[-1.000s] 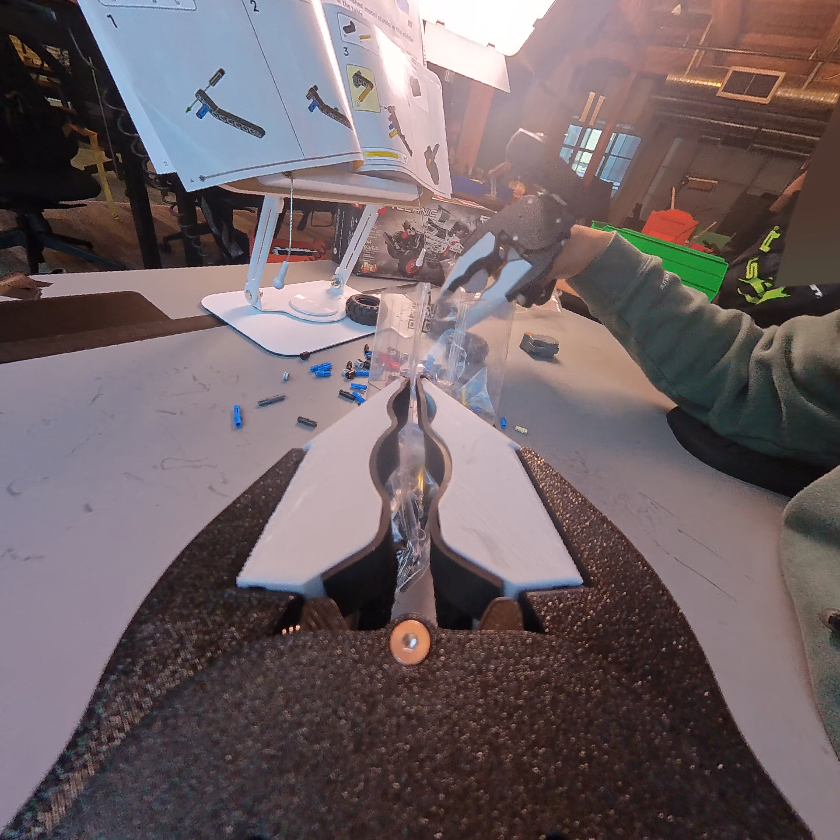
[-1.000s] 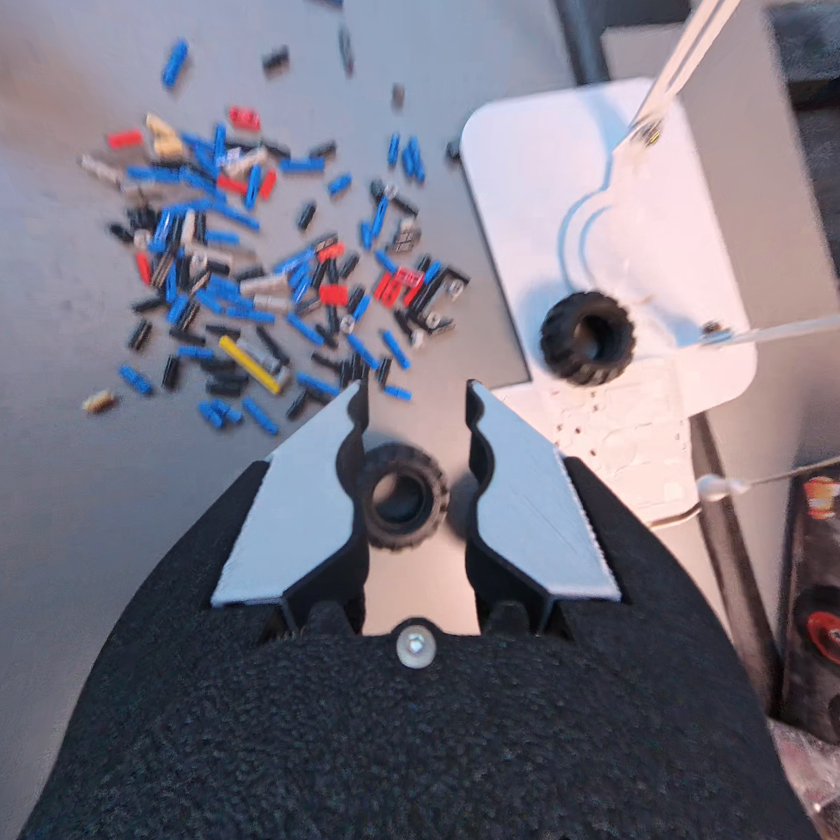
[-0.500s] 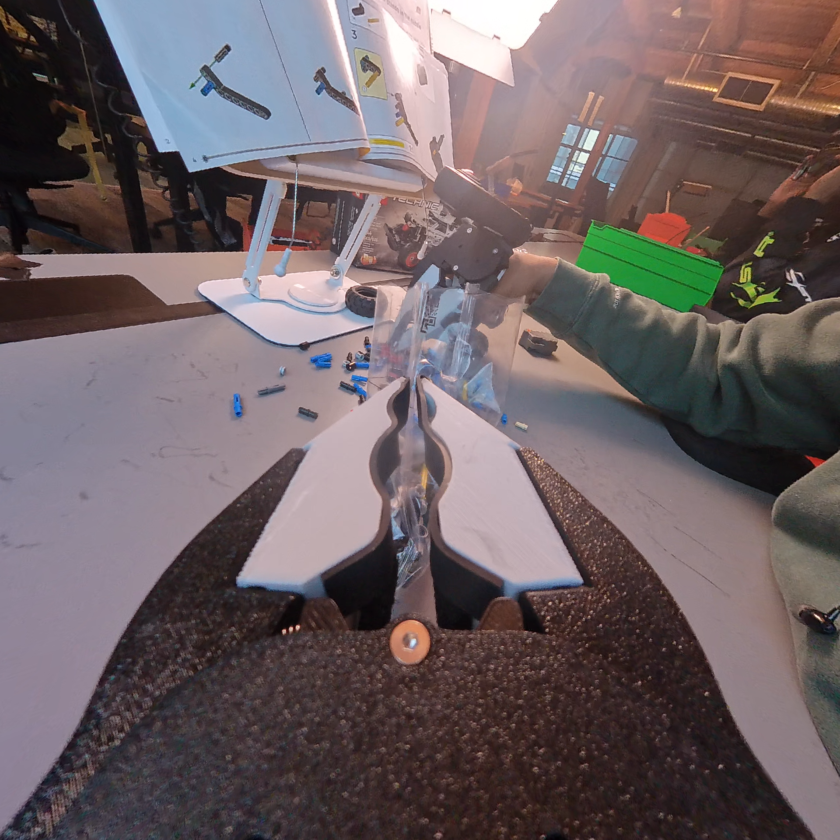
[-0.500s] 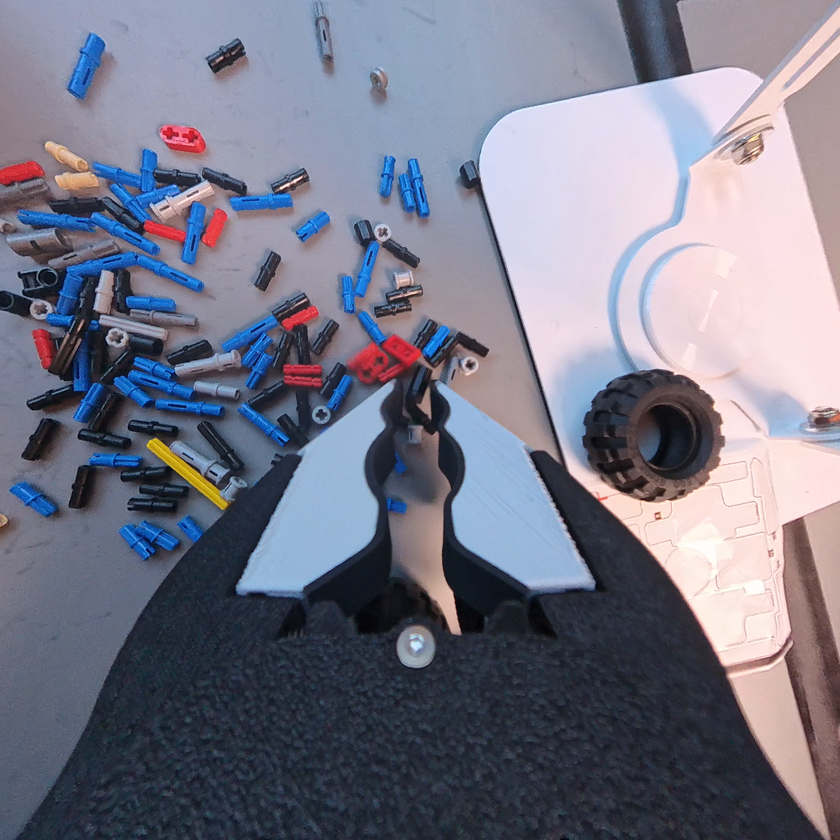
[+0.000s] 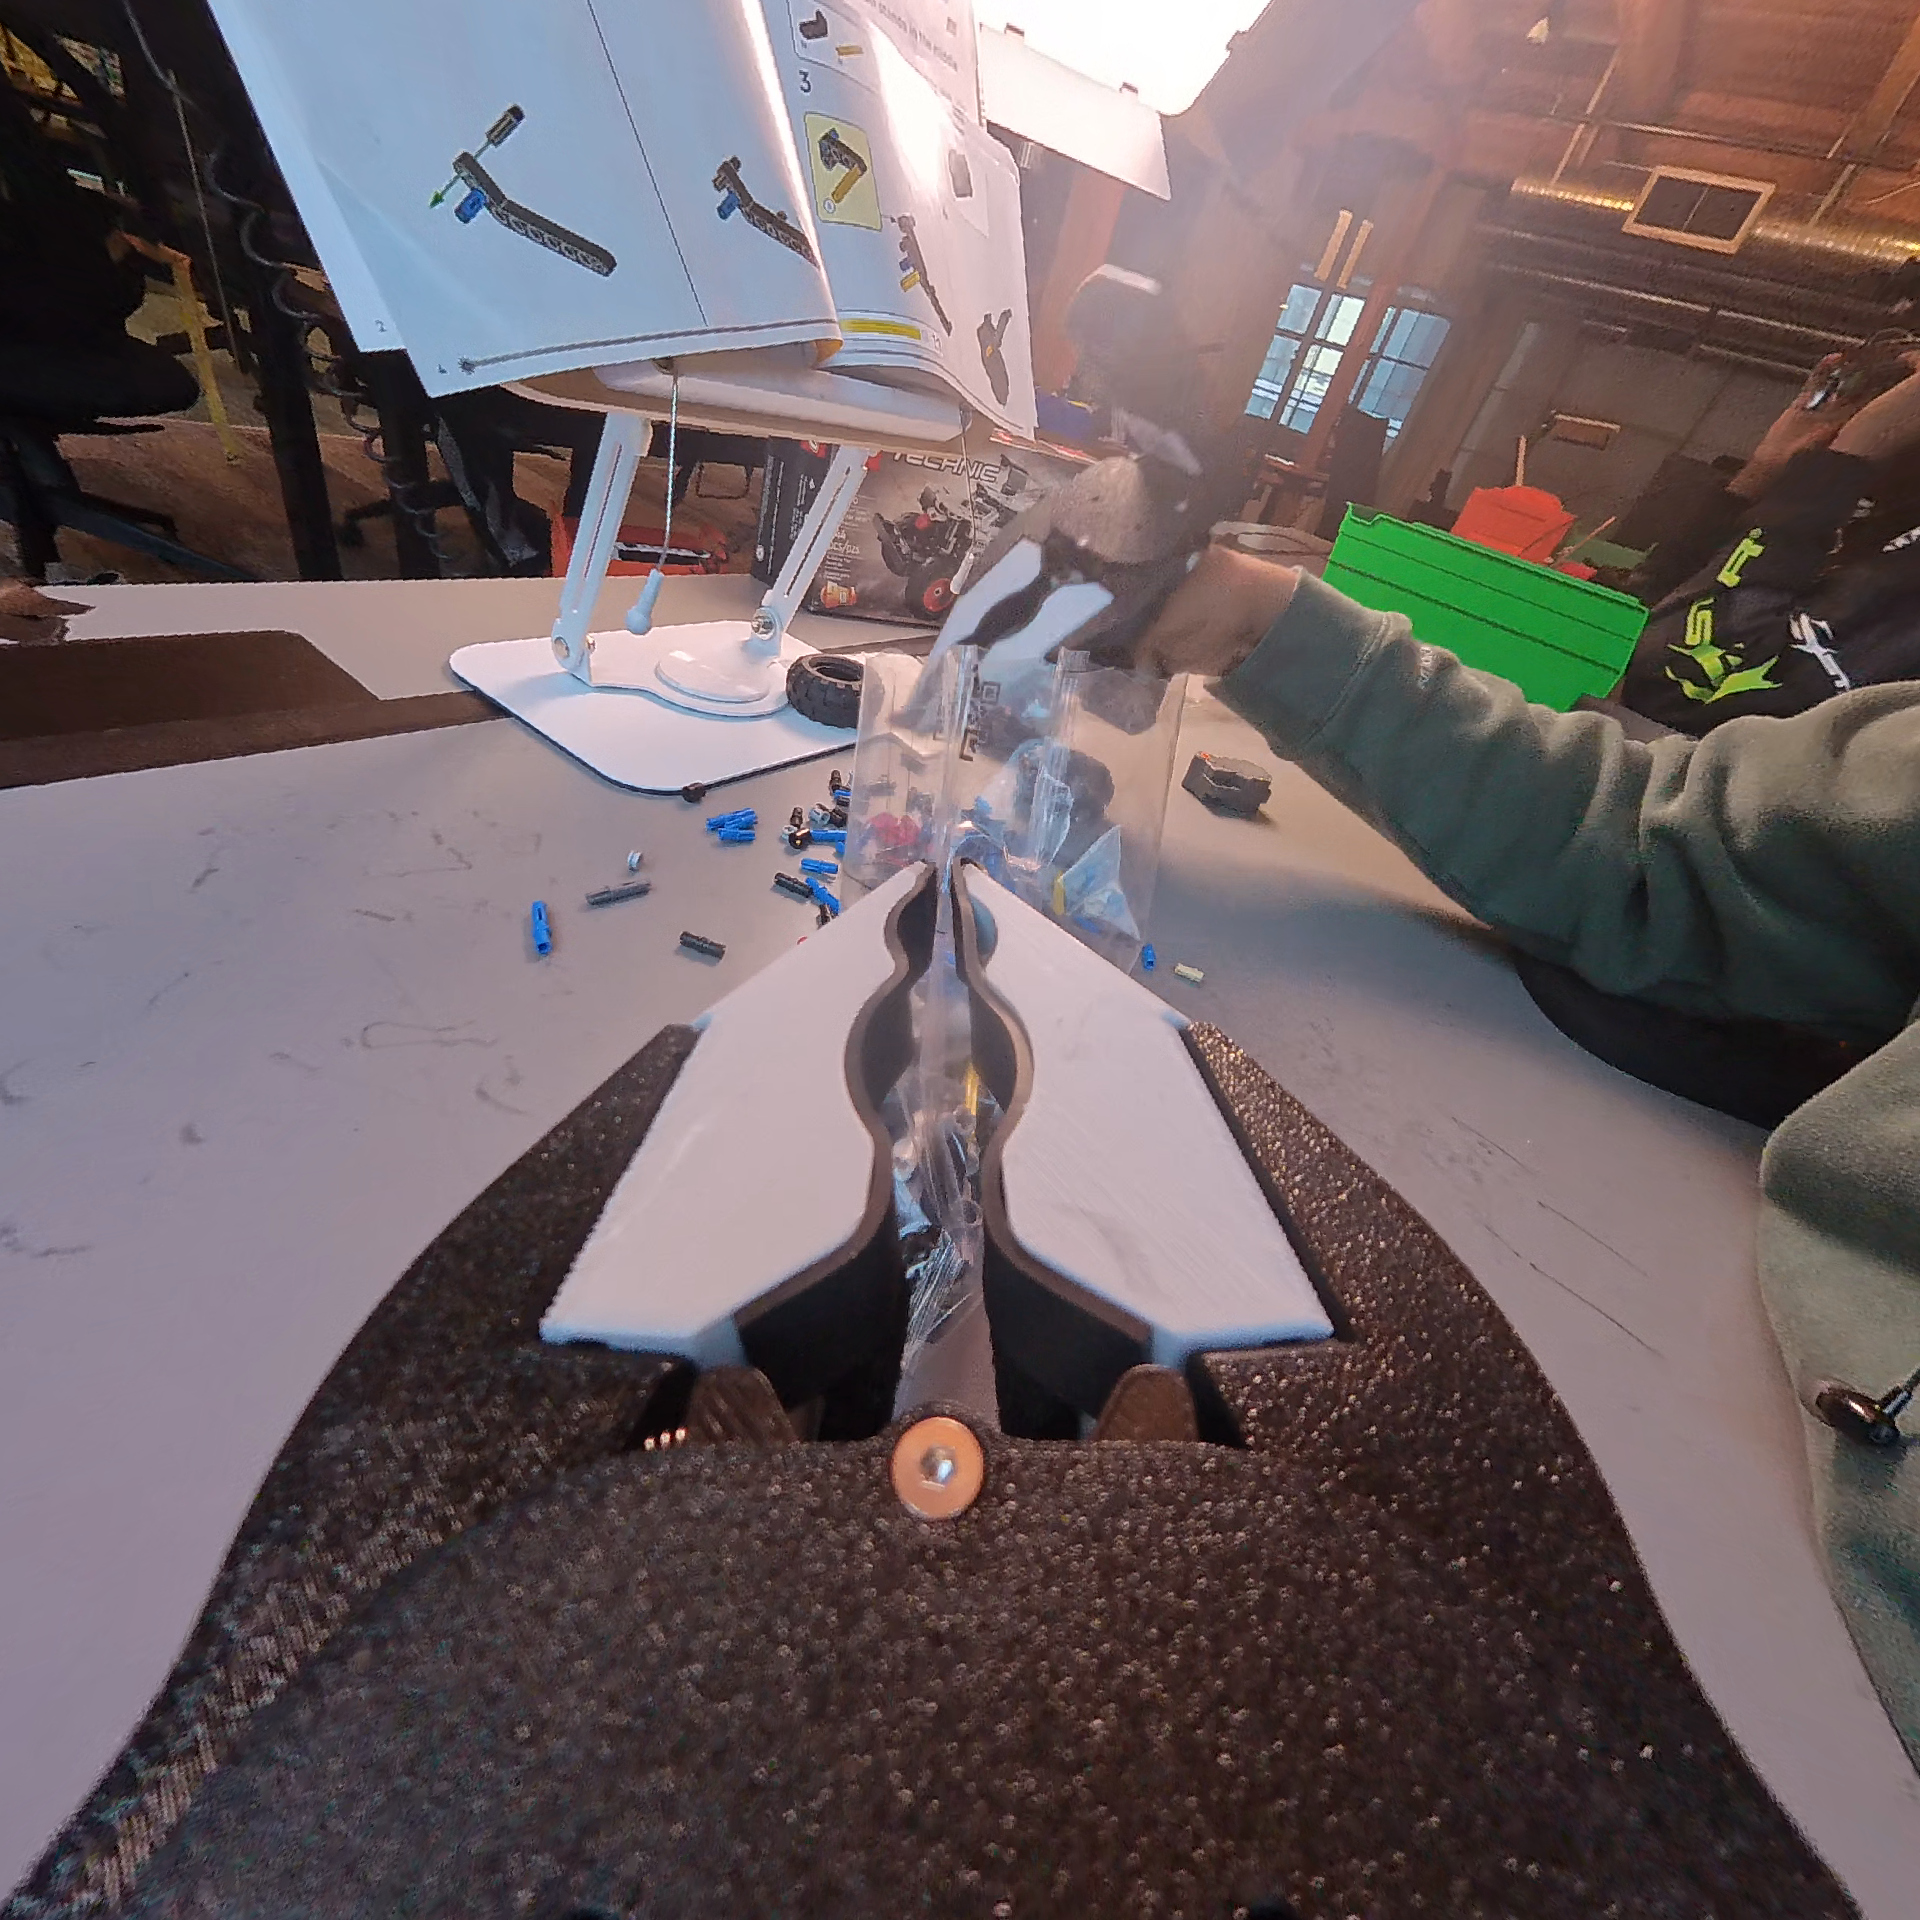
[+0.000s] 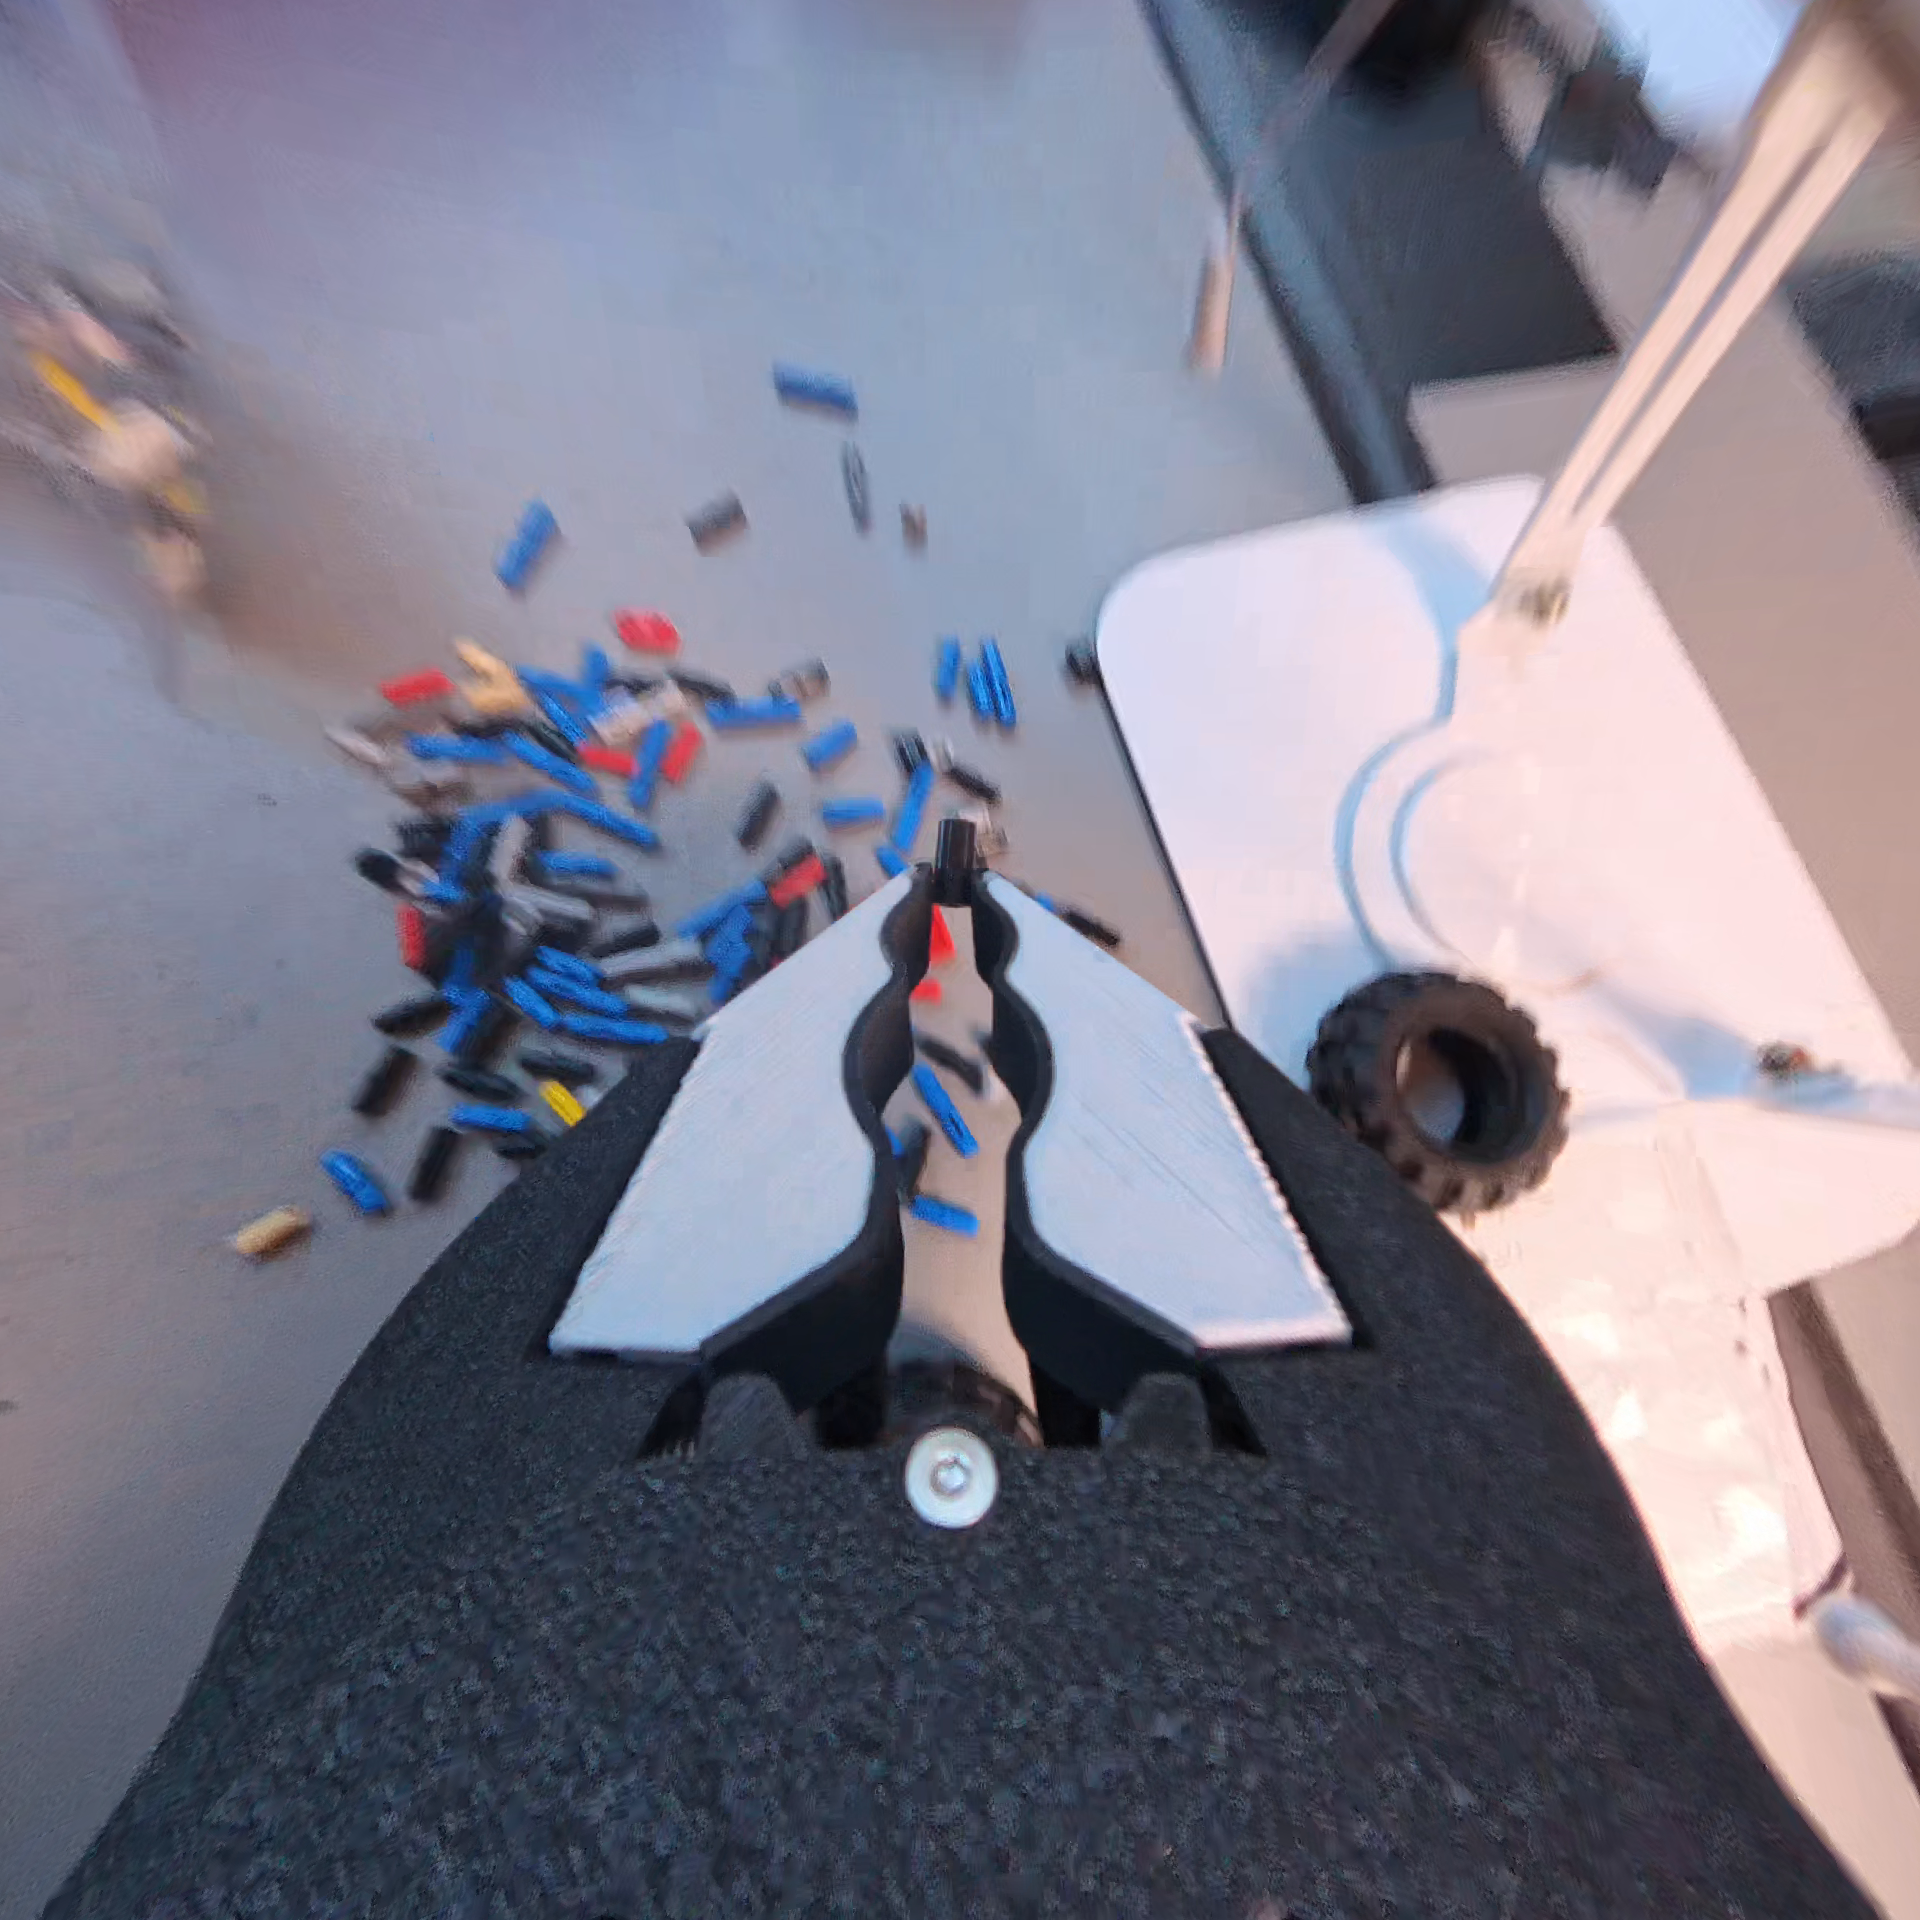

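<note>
The left gripper (image 5: 943, 883) pointed level over the table, its jaws pressed together on a clear plastic bag (image 5: 1013, 800) that rose past the fingertips. The right gripper (image 6: 948, 883) tilted downward, jaws nearly closed, pinching a small black peg (image 6: 952, 844) at the fingertips; a green-sleeved arm (image 5: 1538, 821) carried it.

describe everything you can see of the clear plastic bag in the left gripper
The clear plastic bag is thin, glossy and crinkled, with a dark printed patch near its top. It stands upright above the grey table, clamped along its lower part between the shut fingers of the left hand-held gripper. Small blue, red, black and yellow parts show through it. The right hand-held gripper is blurred just above its top edge; contact cannot be told.
</note>
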Demonstrator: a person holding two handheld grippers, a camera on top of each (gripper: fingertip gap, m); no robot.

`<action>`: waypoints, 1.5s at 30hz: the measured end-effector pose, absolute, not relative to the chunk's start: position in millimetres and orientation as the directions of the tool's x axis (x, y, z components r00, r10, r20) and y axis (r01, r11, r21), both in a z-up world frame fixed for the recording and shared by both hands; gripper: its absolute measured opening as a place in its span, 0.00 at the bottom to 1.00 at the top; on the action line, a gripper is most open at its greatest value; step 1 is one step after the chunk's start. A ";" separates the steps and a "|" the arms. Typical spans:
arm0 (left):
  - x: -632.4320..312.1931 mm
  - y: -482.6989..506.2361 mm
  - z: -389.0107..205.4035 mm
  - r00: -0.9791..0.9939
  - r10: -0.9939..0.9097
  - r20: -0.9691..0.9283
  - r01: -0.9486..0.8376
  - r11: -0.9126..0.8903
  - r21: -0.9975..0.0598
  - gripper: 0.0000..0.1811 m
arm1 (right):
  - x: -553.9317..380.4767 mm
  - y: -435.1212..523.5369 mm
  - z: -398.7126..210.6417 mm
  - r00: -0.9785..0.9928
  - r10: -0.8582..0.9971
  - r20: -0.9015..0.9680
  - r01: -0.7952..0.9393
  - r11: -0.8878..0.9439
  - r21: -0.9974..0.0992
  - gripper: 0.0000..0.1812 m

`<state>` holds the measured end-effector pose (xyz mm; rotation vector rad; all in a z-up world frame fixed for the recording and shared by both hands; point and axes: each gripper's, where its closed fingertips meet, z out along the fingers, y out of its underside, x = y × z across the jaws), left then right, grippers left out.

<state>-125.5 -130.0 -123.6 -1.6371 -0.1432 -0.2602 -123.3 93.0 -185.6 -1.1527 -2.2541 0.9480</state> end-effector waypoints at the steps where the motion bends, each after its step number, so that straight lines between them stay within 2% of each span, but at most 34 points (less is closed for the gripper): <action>1: -125.1 -129.3 -123.3 0.966 -0.063 0.252 0.247 -0.085 -0.965 0.01 | -125.3 78.6 -160.2 -0.584 0.808 0.074 0.444 0.394 -0.805 0.03; 4: -121.7 -126.3 -118.9 0.968 -0.068 0.242 0.237 -0.071 -0.969 0.01 | -117.3 17.3 -88.3 -0.708 0.704 0.050 0.204 0.271 -0.941 0.04; 7: -115.3 -122.7 -114.8 0.974 -0.073 0.216 0.211 -0.063 -0.975 0.01 | -99.5 -44.1 -62.9 -0.834 0.552 0.019 0.131 0.230 -0.964 0.04; 9: -110.7 -121.4 -111.8 0.976 -0.077 0.206 0.202 -0.054 -0.978 0.01 | -91.8 -74.4 -77.0 -0.878 0.477 0.034 0.129 0.306 -0.943 0.04; 10: -108.3 -121.2 -110.9 0.976 -0.079 0.202 0.198 -0.052 -0.979 0.01 | -92.9 -81.5 -91.4 -0.881 0.470 0.063 0.134 0.376 -0.917 0.04; 12: -105.0 -121.4 -110.7 0.978 -0.079 0.192 0.188 -0.055 -0.981 0.01 | -92.4 -87.6 -104.9 -0.887 0.453 0.092 0.123 0.424 -0.897 0.12; 15: -106.0 -123.9 -109.1 0.979 -0.071 0.191 0.188 -0.046 -0.981 0.01 | -92.0 -72.1 -75.6 -0.872 0.488 0.025 0.122 0.267 -0.956 0.13; 18: -110.0 -125.6 -109.2 0.975 -0.066 0.210 0.208 -0.040 -0.977 0.01 | -106.4 -18.2 -57.3 -0.771 0.636 0.022 0.133 0.196 -0.972 0.09; 20: -111.3 -125.8 -111.0 0.973 -0.066 0.219 0.216 -0.047 -0.975 0.01 | -120.2 32.9 -81.5 -0.646 0.756 0.100 0.208 0.300 -0.931 0.06; 22: -110.6 -125.9 -113.6 0.972 -0.076 0.224 0.219 -0.062 -0.974 0.01 | -125.6 87.3 -126.7 -0.537 0.818 0.205 0.357 0.441 -0.824 0.04; 24: -111.1 -126.4 -114.4 0.973 -0.077 0.216 0.212 -0.068 -0.975 0.01 | -120.7 120.9 -172.0 -0.507 0.836 0.212 0.504 0.487 -0.713 0.04; 26: -111.4 -126.5 -116.0 0.973 -0.079 0.215 0.209 -0.077 -0.975 0.01 | -116.2 127.0 -204.8 -0.517 0.842 0.152 0.592 0.480 -0.647 0.06; 30: -111.4 -126.4 -117.9 0.974 -0.080 0.213 0.207 -0.084 -0.975 0.01 | -126.6 122.7 -228.7 -0.519 0.841 0.152 0.637 0.499 -0.587 0.09; 33: -110.6 -126.8 -117.9 0.975 -0.083 0.207 0.200 -0.086 -0.976 0.01 | -129.4 126.0 -240.3 -0.493 0.861 0.123 0.696 0.476 -0.537 0.03; 36: -110.9 -127.2 -117.6 0.975 -0.084 0.207 0.200 -0.083 -0.976 0.01 | -126.5 122.1 -238.4 -0.505 0.858 0.096 0.697 0.471 -0.541 0.02; 39: -110.9 -127.0 -117.5 0.975 -0.086 0.207 0.200 -0.082 -0.976 0.01 | -127.5 88.7 -193.9 -0.556 0.831 0.024 0.590 0.415 -0.692 0.02; 42: -111.1 -125.7 -118.3 0.975 -0.084 0.206 0.199 -0.085 -0.976 0.01 | -115.0 11.6 -106.4 -0.730 0.682 0.033 0.294 0.358 -0.886 0.02; 45: -111.0 -124.5 -118.7 0.975 -0.081 0.208 0.201 -0.087 -0.976 0.01 | -99.6 -57.0 -73.1 -0.824 0.564 0.054 0.174 0.342 -0.924 0.02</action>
